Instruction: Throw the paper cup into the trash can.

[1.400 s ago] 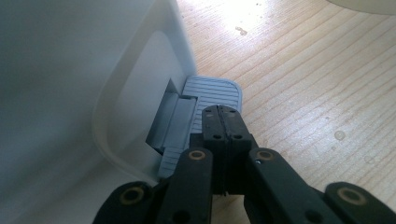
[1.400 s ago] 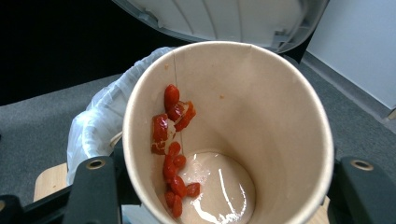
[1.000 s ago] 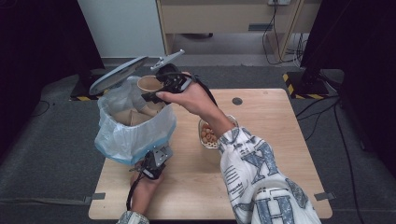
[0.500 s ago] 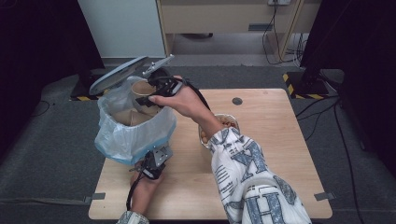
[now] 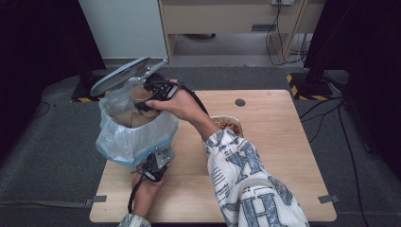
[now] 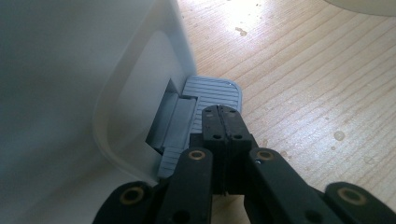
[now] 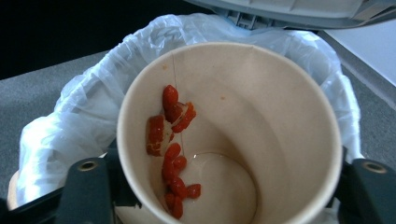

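Our right claw (image 5: 150, 96) holds a tan paper cup (image 7: 229, 135) above the mouth of the white pedal bin lined with a pale plastic bag (image 5: 135, 130). In the right gripper view the cup sits between the two black jaws, which flank its rim on either side; the jaws have just been opening, and we cannot tell whether the pads still press the cup wall. Red scraps of food (image 7: 172, 154) cling to the cup's inner wall and floor. The bin's grey lid (image 5: 124, 75) stands tilted up just behind the cup, and more tan paper cups lie inside the bin, below the held one.

Our left claw (image 6: 223, 126) is clenched, its jaws pressed together with nothing between them, and its tip rests on the ribbed grey foot pedal (image 6: 212, 93) at the base of the bin's white wall. In the high view this claw (image 5: 155, 166) sits on the pale wooden surface (image 5: 283, 142) just in front of the bin.

A foil tray of food (image 5: 228, 124) lies on the surface beside the bin, partly covered by the person's patterned sleeve (image 5: 246, 184).
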### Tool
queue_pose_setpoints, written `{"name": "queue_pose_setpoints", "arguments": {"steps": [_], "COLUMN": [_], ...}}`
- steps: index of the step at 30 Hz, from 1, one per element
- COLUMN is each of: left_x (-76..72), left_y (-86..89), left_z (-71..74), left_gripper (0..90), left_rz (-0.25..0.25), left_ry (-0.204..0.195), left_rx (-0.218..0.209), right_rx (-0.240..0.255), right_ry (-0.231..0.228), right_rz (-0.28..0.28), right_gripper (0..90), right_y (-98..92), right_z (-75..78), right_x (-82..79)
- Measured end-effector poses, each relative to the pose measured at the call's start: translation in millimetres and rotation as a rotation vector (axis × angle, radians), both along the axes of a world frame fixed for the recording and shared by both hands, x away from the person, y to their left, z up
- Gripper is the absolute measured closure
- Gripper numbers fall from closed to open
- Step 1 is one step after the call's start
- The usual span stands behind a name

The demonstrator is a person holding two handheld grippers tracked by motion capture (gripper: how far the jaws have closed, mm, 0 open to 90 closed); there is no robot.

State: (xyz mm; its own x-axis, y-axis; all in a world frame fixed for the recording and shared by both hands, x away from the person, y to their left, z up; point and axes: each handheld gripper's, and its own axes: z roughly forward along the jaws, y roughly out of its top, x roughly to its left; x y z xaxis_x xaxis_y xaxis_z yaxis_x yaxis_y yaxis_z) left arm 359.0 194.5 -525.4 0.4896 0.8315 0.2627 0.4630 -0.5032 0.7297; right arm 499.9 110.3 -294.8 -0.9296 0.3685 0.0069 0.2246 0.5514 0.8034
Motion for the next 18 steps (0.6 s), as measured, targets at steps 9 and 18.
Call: {"name": "queue_pose_setpoints", "arguments": {"steps": [9, 18], "left_x": [-0.1, -0.1], "left_y": [-0.3, -0.2], "left_z": [0.0, 0.0], "left_gripper": [89.1, 89.1], "left_rz": [0.001, 0.000], "left_ry": [-0.001, -0.001], "left_rx": [0.002, 0.002], "right_rx": [0.021, 0.056], "right_ry": [-0.020, -0.046], "right_rz": [-0.009, -0.016], "right_gripper": [10.4, 6.5], "right_y": [-0.4, -8.2], "right_z": [0.1, 6.5], "right_x": [-2.8, -7.0]}}
